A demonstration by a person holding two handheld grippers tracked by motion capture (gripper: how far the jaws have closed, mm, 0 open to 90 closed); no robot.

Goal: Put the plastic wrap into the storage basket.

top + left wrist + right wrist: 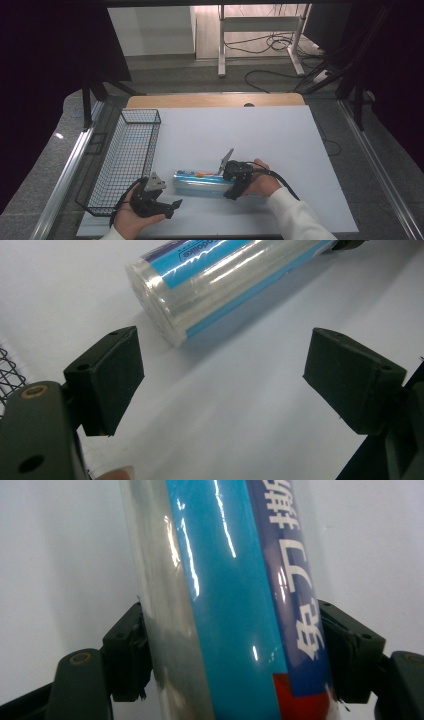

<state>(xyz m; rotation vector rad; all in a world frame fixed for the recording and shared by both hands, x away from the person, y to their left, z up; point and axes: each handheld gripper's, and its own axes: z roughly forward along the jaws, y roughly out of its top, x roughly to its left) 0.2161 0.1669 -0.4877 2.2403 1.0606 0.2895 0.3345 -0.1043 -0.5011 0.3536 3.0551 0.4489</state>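
Presently the right gripper (234, 186) pinches the tube (202, 183) lying on the table (260, 135), apparently in firm contact. Left gripper (167, 206) rests nearby, jaws spread and empty.

White Chinese characters on tube's (235, 605) blue label

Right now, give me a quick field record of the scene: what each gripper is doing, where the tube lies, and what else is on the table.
right gripper: jaws closed on the tube, pads pressing both of its sides
tube: clear plastic with blue label, lying on its side on the table
left gripper: jaws open, nothing between them, aimed at the tube's near end, apart from it
wire basket: at the table's left edge, holds nothing visible
table: white surface
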